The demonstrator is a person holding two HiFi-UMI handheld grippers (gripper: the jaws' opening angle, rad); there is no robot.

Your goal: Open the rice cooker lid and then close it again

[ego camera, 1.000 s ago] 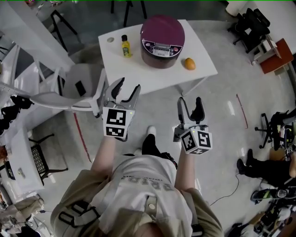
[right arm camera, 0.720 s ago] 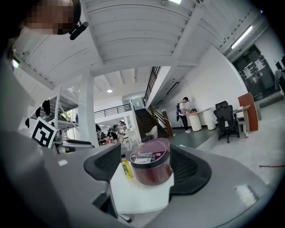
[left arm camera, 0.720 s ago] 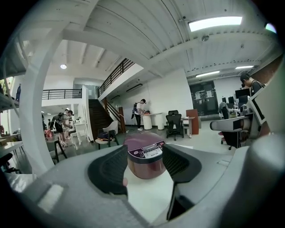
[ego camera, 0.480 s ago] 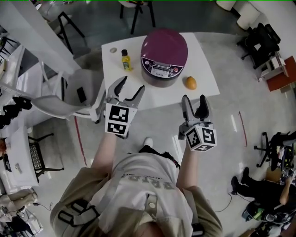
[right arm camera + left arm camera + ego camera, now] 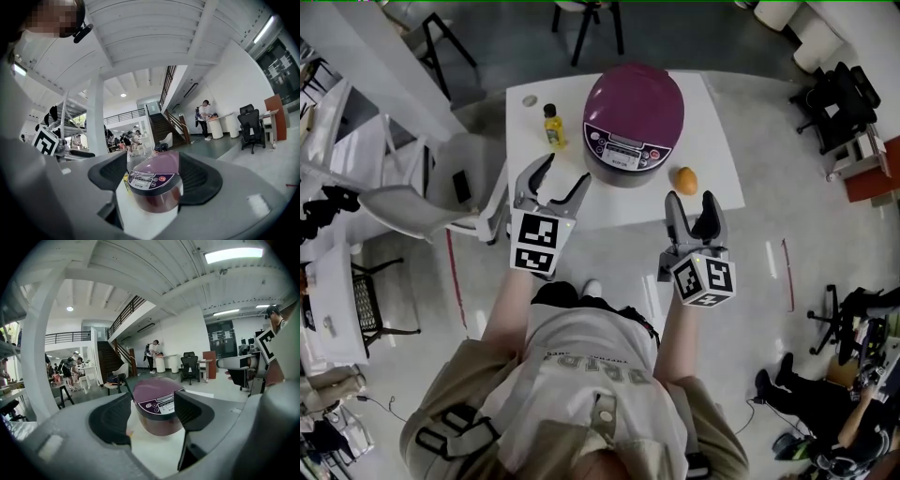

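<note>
We held two grippers short of one white table [image 5: 712,122]. The left gripper [image 5: 564,170], whose jaws had just been opening, and the right gripper [image 5: 691,197], jaws wide, were both empty. Ahead of them stood one closed rice cooker [image 5: 633,117], one yellow bottle [image 5: 553,127] and one orange [image 5: 685,180].

Gloss on the cooker, matt nearly everywhere else.
The cooker [image 5: 633,122] has a smooth, glossy purple plastic lid [image 5: 637,94] and a silvery satin panel [image 5: 623,150] at its front. The white surface [image 5: 712,141] under it is smooth and matt. Left of the cooker stands a shiny yellow plastic bottle [image 5: 553,127], and right of it lies a dull-skinned orange [image 5: 685,180]. Nearer than the cooker, the right fingers [image 5: 201,180] are matt grey plastic with ribbed black pads [image 5: 115,174]. The floor [image 5: 750,272] is polished and reflects light.
</note>
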